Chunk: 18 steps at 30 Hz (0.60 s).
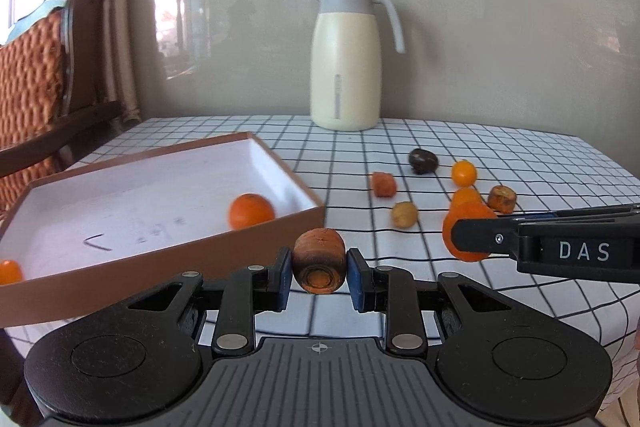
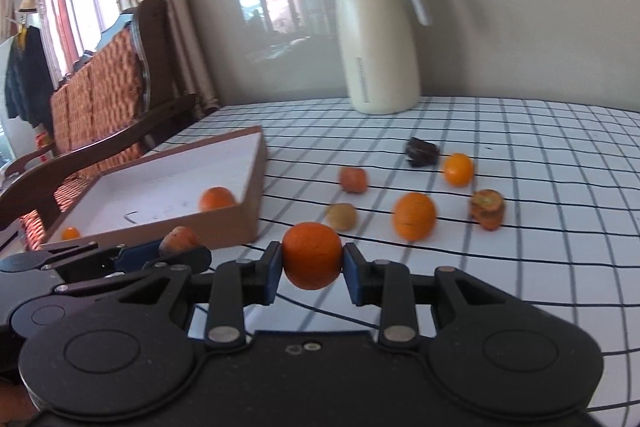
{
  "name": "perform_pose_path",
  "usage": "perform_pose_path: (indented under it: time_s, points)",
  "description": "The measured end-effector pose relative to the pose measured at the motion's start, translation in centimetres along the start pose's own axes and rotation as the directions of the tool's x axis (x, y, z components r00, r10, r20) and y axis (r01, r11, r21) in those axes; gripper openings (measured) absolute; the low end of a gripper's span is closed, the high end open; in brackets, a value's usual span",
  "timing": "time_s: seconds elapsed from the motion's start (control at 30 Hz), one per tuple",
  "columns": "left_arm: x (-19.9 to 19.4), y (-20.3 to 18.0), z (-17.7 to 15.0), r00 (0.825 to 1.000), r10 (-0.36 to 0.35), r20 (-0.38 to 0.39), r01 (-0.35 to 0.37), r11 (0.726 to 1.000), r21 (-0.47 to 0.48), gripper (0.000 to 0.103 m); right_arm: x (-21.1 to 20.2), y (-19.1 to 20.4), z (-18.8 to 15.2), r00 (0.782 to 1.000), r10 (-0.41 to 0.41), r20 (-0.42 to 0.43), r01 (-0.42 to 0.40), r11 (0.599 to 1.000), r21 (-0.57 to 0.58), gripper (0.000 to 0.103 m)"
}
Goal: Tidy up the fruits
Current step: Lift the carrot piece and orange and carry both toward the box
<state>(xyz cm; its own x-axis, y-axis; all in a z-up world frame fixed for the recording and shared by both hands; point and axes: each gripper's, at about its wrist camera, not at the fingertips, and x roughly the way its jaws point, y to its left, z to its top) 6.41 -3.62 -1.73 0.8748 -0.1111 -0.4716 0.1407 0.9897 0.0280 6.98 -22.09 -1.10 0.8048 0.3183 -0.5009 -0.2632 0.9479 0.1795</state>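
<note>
Left gripper (image 1: 319, 277) is clamped on a carrot chunk (image 1: 319, 261), held off the checked table (image 1: 520, 155) right by the near wall of the box (image 1: 160, 263). Right gripper (image 2: 310, 269) is squeezing an orange (image 2: 312, 255), also in the air, just right of the box. Inside the box: another orange (image 1: 251, 211) and a kumquat (image 1: 10, 271). More pieces are scattered in front of the jug (image 1: 346, 67).

A cream jug (image 1: 345, 67) stands on the checked tablecloth (image 1: 500, 155), wooden chair (image 2: 120, 99) beside
</note>
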Motion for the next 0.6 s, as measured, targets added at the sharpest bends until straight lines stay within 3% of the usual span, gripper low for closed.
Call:
perform_pose_path:
  time_s: [0.33,0.6]
  points:
    - [-1.8,4.2,0.1,0.996,0.078,0.050,-0.075,0.995,-0.066,0.029,0.6,3.3,1.0,0.993,0.092,0.073,-0.090,0.995,-0.035,0.024]
    - [-2.7,8.5,0.4,0.973,0.206,0.100,-0.192,0.972,-0.136,0.029,1.7,5.7,2.2,0.979,0.117,0.165,-0.106,0.992,-0.071,0.024]
